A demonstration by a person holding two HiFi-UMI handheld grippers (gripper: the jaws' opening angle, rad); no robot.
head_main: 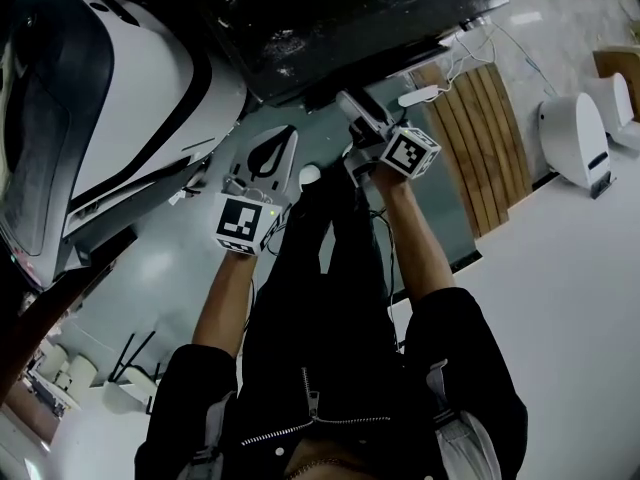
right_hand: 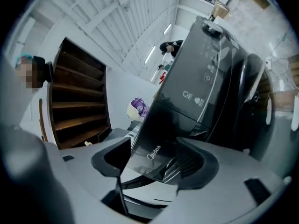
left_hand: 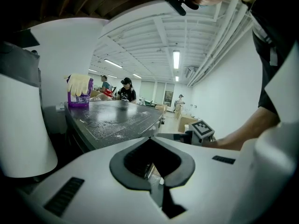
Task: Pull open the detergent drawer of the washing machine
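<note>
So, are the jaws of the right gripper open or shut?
Open. On the right gripper, in its own view, the jaws stand wide apart, with the dark Midea panel between them, apparently not clamped.

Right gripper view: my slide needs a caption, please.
Open right claw straddling the Midea-marked detergent drawer of the dark washing machine.
</note>
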